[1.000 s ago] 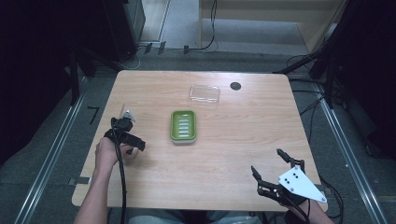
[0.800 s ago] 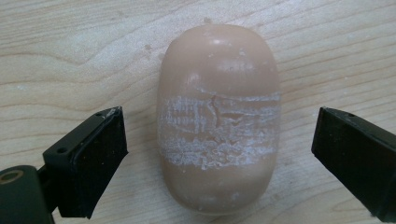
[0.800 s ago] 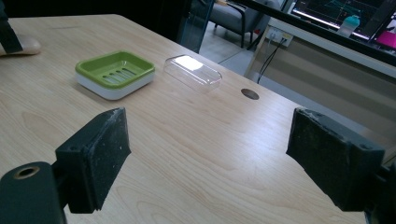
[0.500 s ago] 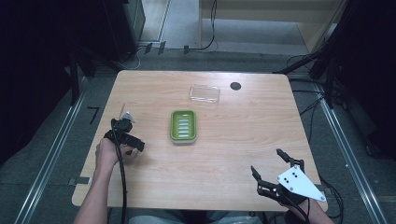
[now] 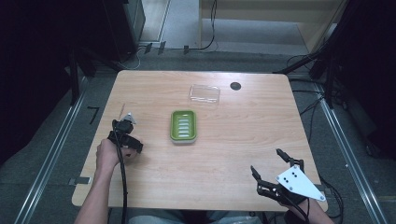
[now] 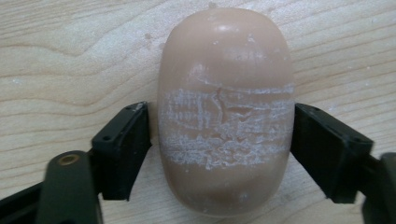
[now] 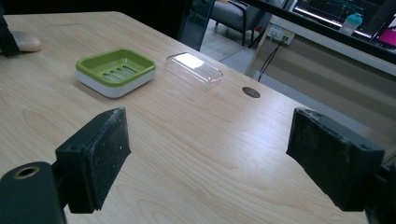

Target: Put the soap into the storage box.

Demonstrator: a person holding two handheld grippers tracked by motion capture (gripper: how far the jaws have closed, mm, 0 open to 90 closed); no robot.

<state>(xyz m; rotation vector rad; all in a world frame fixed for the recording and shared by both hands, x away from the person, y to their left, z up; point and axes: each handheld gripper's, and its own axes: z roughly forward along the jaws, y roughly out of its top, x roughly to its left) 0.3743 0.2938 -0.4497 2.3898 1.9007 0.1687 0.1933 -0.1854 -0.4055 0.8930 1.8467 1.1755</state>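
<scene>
A tan bar of soap (image 6: 226, 112) lies on the wooden table (image 5: 243, 140), with a scuffed white band across its middle. My left gripper (image 6: 222, 119) points down over it at the table's left (image 5: 125, 136). Its jaws have just been closing, and both black pads now press the soap's sides. A green soap dish (image 5: 183, 126) on a white base sits mid-table, empty. My right gripper (image 5: 267, 161) hovers near the front right corner, its jaws wide apart with nothing between them (image 7: 210, 149). Past those jaws I see the green dish (image 7: 116, 70) and the soap (image 7: 25, 41) far off.
A clear plastic lid (image 5: 204, 94) lies behind the dish, near the far edge. A dark round grommet (image 5: 235, 86) sits to its right. The left gripper's black cable (image 5: 123, 186) trails back along the person's forearm. Bare tabletop spans between dish and right gripper.
</scene>
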